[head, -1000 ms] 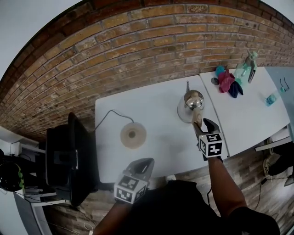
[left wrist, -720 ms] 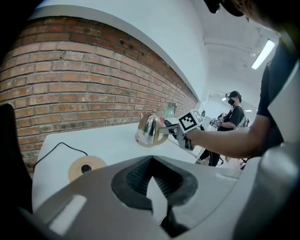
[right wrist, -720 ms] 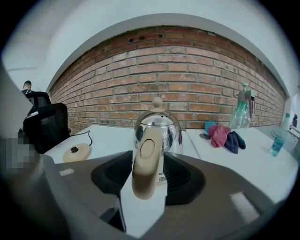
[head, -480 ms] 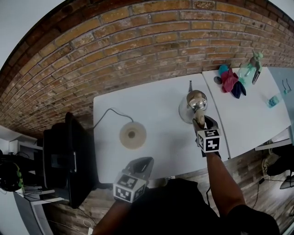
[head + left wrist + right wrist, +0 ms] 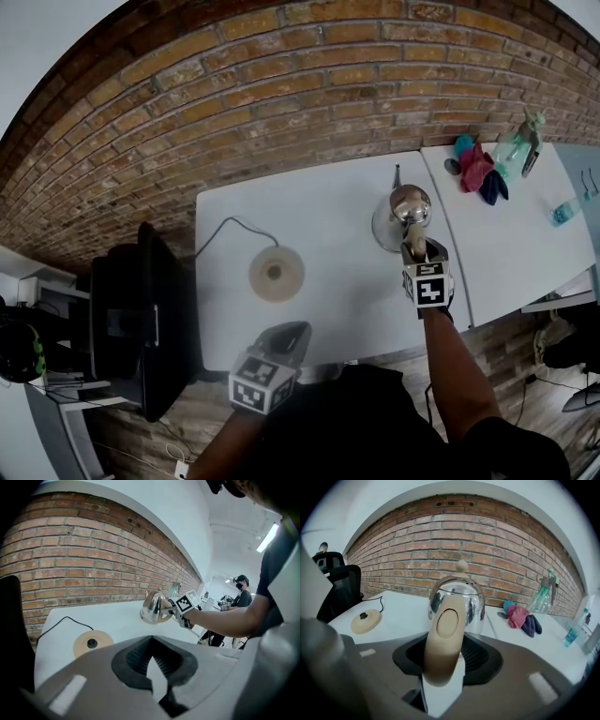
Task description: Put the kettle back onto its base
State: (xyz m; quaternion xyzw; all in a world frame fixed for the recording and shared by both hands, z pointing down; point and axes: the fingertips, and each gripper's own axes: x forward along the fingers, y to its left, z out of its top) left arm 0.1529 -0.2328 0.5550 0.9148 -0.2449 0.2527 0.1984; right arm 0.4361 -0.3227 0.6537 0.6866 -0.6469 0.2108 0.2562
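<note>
Your right gripper point(image 5: 413, 253) has the kettle's tan handle point(image 5: 446, 639) standing between its jaws. They have just been closing, but they are spread wider than the handle and the pads do not press on it. The only print near it is the black-and-white square pattern on the marker cube point(image 5: 428, 284), which carries no letters.

The steel kettle point(image 5: 401, 217) stands upright on the white table point(image 5: 328, 309), at its right end just beside the seam with a second table point(image 5: 525, 253). Its round tan base point(image 5: 276, 273) lies well apart to the left, with a dark cord point(image 5: 225, 230) running from it toward the brick wall point(image 5: 281, 112). Only bare table top lies between kettle and base.

Your left gripper point(image 5: 289, 334) hangs at the near edge of the table. Its jaws are slightly parted around a thin sliver of light and grip nothing.

On the second table lie bunched pink, teal and navy cloths point(image 5: 476, 171), a clear green spray bottle point(image 5: 518, 145) whose label is too small to read, and a small blue bottle point(image 5: 565, 211). A black chair point(image 5: 141, 319) stands at the table's left end.
</note>
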